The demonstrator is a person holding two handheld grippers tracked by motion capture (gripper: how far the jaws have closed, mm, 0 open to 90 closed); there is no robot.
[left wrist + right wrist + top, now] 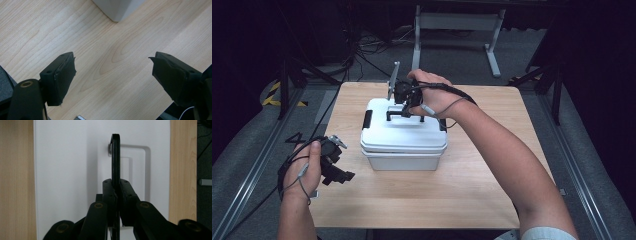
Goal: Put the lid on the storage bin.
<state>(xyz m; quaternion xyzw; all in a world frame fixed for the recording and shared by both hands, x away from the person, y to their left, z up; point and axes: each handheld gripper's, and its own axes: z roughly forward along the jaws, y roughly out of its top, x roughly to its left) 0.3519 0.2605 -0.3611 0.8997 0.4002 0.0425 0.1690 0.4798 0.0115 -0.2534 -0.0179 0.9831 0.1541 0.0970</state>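
Two risks noted. My right gripper (115, 195) jaws clamp the black handle (115, 157) of the white box (404, 135) mid-tabletop; off-centre lifting could tilt it. My left gripper (112, 75), jaws apart, supports nothing.

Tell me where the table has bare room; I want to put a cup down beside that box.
Bare wood lies right of the white box up to the table edge, though the right forearm crosses it. The near strip is free too. Left of the box, the open left gripper crowds it; the right gripper clamps the handle.
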